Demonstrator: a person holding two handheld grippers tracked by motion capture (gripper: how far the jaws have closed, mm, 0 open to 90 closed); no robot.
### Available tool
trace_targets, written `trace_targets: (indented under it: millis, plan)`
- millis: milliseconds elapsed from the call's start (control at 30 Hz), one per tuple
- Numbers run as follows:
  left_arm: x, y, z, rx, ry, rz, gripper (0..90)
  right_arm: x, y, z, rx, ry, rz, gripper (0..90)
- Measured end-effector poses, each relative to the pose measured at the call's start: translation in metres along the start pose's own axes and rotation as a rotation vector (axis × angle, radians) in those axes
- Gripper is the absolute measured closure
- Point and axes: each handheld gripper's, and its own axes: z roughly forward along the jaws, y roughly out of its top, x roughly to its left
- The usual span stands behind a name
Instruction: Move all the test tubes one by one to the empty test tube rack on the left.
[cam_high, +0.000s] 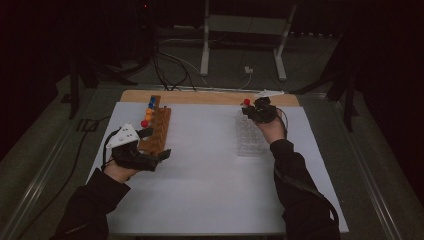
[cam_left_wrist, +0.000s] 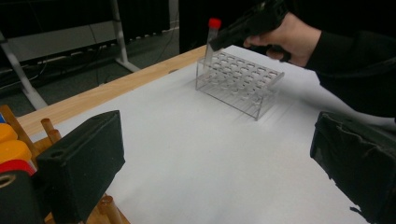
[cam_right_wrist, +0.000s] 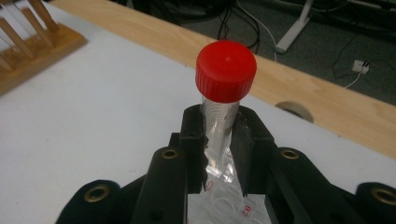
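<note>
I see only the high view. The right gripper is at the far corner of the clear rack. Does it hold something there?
Observer: Yes. The right gripper is shut on a red-capped tube, clamped below the cap.
Operator: Is the tube upright?
Observer: Nearly; in the left gripper view it stands at the far corner of the clear rack.
Operator: And the left gripper?
Observer: The left gripper is open, empty, beside the wooden rack.

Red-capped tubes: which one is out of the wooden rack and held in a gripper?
The tube clamped between the right gripper's fingers, at the clear rack's far corner. The other red-capped tube stands in the wooden rack by the left gripper.
</note>
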Motion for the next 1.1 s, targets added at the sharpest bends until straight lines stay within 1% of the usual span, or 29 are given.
trace_targets:
  millis: [100, 267, 367, 433, 533, 667, 767, 900, 933, 1000, 1033, 1100]
  plan:
    - [-0.001, 0.001, 0.001, 0.003, -0.004, 0.002, 3.8, 0.001, 0.006, -0.01, -0.015, -0.008, -0.003, 75.2]
    - [-0.003, 0.002, 0.001, 0.004, -0.012, 0.008, 3.8, 0.007, 0.018, -0.03, -0.057, -0.022, -0.032, 75.2]
    - [-0.003, 0.002, 0.002, 0.008, -0.018, 0.009, 3.8, 0.016, 0.023, -0.04, -0.075, -0.003, -0.053, 75.2]
    - [-0.004, 0.002, 0.003, 0.011, -0.019, 0.009, 3.9, 0.026, 0.025, -0.046, -0.082, 0.008, -0.077, 75.1]
    - [-0.006, 0.003, 0.004, 0.017, -0.03, 0.015, 3.9, 0.041, 0.025, -0.055, -0.092, 0.051, -0.105, 75.1]
    - [-0.008, 0.004, 0.006, 0.019, -0.049, 0.01, 3.9, 0.064, 0.019, -0.064, -0.092, 0.115, -0.136, 75.2]
    - [-0.011, 0.006, 0.009, 0.021, -0.063, 0.011, 3.9, 0.079, 0.012, -0.072, -0.094, 0.171, -0.155, 75.1]
    - [-0.016, 0.008, 0.014, 0.023, -0.076, 0.018, 4.6, 0.099, 0.0, -0.08, -0.088, 0.218, -0.192, 75.1]
    - [-0.017, 0.009, 0.016, 0.021, -0.087, 0.017, 5.0, 0.104, -0.003, -0.081, -0.084, 0.23, -0.201, 75.2]
    - [-0.02, 0.011, 0.018, 0.018, -0.095, 0.021, 6.2, 0.112, -0.01, -0.084, -0.082, 0.254, -0.208, 75.2]
    - [-0.021, 0.012, 0.02, 0.018, -0.11, 0.02, 7.6, 0.116, -0.013, -0.086, -0.074, 0.259, -0.215, 75.1]
    - [-0.025, 0.015, 0.024, 0.024, -0.123, 0.029, 8.4, 0.123, -0.02, -0.087, -0.063, 0.284, -0.216, 75.2]
